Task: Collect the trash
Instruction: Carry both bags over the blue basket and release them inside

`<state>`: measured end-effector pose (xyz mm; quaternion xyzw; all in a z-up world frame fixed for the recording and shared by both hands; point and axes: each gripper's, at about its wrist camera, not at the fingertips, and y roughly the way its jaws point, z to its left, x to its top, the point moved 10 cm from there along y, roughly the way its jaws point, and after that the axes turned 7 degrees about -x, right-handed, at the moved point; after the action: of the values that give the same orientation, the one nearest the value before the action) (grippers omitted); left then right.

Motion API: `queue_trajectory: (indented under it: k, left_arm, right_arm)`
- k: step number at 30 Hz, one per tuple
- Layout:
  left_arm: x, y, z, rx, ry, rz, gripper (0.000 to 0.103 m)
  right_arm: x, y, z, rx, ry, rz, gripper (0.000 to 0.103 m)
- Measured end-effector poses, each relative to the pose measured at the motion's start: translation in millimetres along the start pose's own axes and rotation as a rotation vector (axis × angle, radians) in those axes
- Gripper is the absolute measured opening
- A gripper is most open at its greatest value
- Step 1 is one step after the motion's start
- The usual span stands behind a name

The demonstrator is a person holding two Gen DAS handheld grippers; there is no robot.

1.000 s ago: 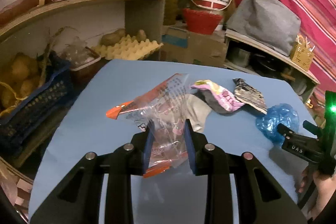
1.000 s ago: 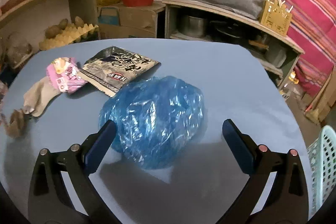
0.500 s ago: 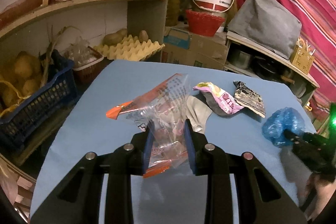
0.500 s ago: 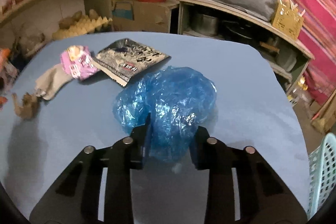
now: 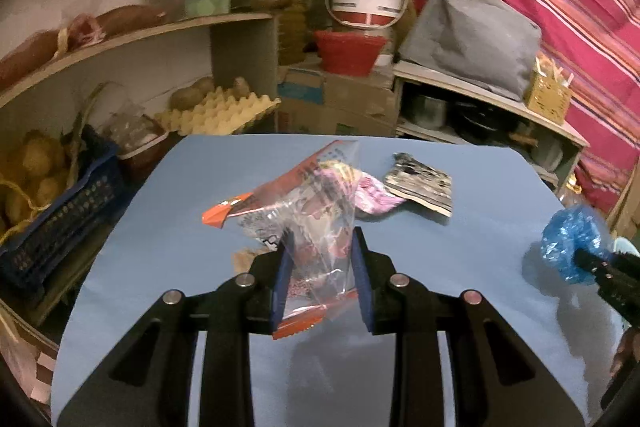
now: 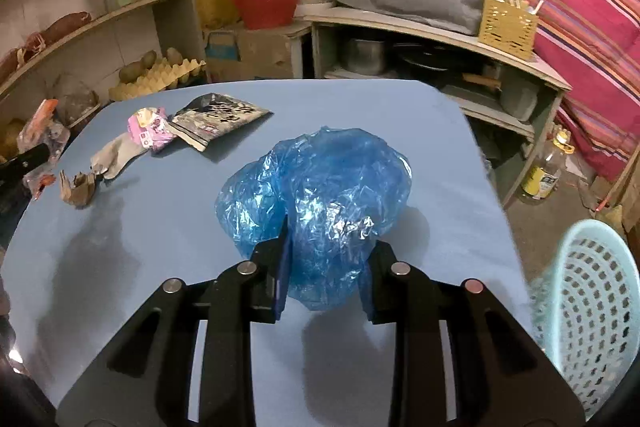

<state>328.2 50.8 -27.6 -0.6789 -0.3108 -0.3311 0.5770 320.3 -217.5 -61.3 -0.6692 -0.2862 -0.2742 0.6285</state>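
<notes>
While our right gripper clamps its fingers on the blue bag and our left gripper pinches the clear wrapper, slippery film could slide free before reaching the basket.

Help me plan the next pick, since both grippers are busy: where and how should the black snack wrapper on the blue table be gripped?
The black snack wrapper lies flat on the blue table, so a straight-down pinch would probably slip. Its near corner looks slightly raised. Come in low from the near side and pinch that corner edge, clear of the pink wrapper at its left.
</notes>
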Motion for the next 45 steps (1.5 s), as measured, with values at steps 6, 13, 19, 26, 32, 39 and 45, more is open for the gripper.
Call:
queue_trajectory:
  k: [6, 13, 19, 26, 32, 39, 45]
  left_arm:
    - [-8.0, 1.7, -50.9, -0.059, 0.037, 0.004, 0.029]
    - [-21.9, 8.2, -122.6, -0.123, 0.087, 0.022, 0.029]
    - [-17.5, -0.8, -189.8, -0.213, 0.125, -0.002, 0.029]
    - [-17.2, -7.3, -262.4, -0.283, 0.173, -0.001, 0.029]
    - [-24.6, -4.6, -329.7, -0.341, 0.203, 0.013, 0.029]
    - [-35.3, 0.2, -393.6, -0.385, 0.252, 0.026, 0.029]
    - [-40.1, 1.4, -426.9, -0.412, 0.277, 0.033, 0.029]
  right_arm:
    - [-11.1, -28.5, -45.9, -0.020, 0.038, -0.019, 0.029]
    - [-24.1, -61.9, -107.3, -0.064, 0.097, -0.048, 0.029]
    - [-43.5, -79.5, -164.6, -0.111, 0.149, -0.045, 0.029]
    - [-69.8, -97.6, -239.6, -0.176, 0.228, -0.041, 0.029]
    - [-91.4, -108.5, -285.6, -0.211, 0.303, -0.037, 0.029]
    - [-105.9, -111.0, -320.1, -0.242, 0.361, -0.027, 0.030]
    - [-108.4, -101.5, -327.3, -0.237, 0.383, -0.010, 0.030]
